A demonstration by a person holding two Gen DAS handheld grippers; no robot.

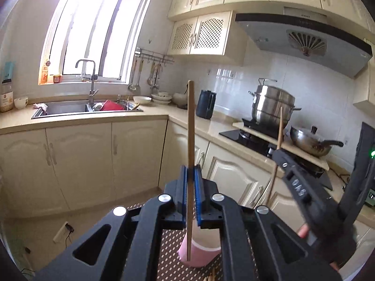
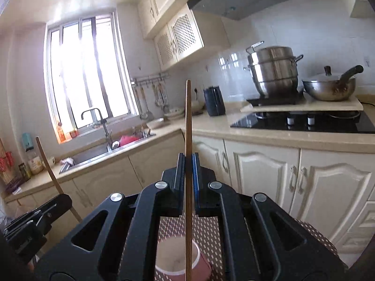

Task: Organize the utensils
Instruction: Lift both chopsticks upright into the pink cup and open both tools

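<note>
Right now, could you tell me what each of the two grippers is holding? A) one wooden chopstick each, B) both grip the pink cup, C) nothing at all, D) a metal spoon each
A: the left gripper is shut on an upright wooden chopstick, and the right gripper is shut on another chopstick; the pink cup stands below on the dotted mat, ungripped.

Left chopstick (image 1: 190, 140): light wood, square-ended, stood near upright, clamped at mid-length, lower end over pink cup (image 1: 199, 253). Right chopstick (image 2: 188, 164): darker brown, upright, lower end hung inside cup's white interior. Cup sat upright on brown dotted mat (image 2: 208, 231).
</note>
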